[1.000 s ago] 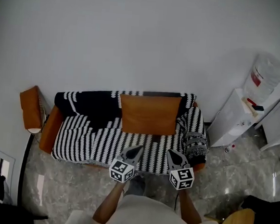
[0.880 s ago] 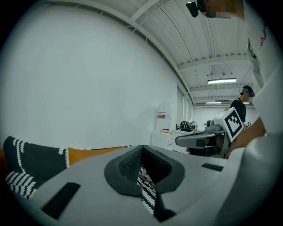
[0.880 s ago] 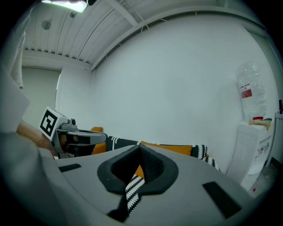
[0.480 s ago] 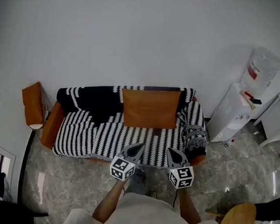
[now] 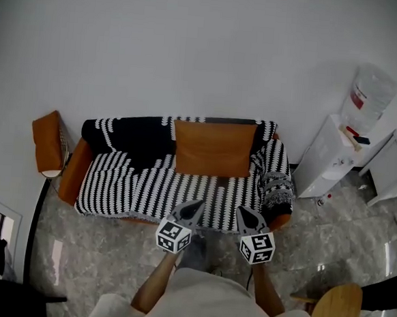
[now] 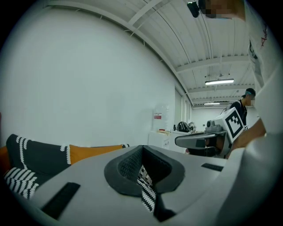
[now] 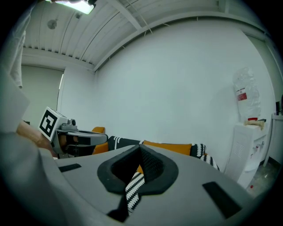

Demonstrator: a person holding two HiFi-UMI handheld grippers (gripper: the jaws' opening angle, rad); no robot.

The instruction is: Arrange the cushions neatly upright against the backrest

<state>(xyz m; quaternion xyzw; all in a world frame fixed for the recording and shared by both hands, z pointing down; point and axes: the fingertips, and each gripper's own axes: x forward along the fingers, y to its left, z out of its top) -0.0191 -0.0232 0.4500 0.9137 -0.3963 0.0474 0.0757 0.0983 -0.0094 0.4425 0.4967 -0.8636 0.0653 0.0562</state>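
Grey plastic jaws on the left gripper (image 5: 195, 205) are pressed tight together with nothing between them. The right gripper (image 5: 241, 212) just beside it is clamped the same way and is also empty. Both are held roughly level in front of the person's pale shirt (image 5: 207, 305), a little apart from each other, with their tips aimed at the sofa and stopping short of its seat.

Below them is a grey marbled stone floor (image 5: 108, 257), and a round wooden seat (image 5: 337, 310) stands off to the person's right.

Past the floor is a low orange sofa (image 5: 74, 172) draped in a black-and-white striped throw (image 5: 148, 191). A flat rectangular orange cushion (image 5: 214, 147) stands upright against the middle of the backrest, its lower edge on the seat.

A second orange cushion (image 5: 46, 142) is off the sofa, just beyond the arm on the person's left and close to the plain white wall (image 5: 194, 44). At the other end, near the sofa and against that wall, stands a white water dispenser (image 5: 332, 161) with a clear bottle (image 5: 373, 96) on top.
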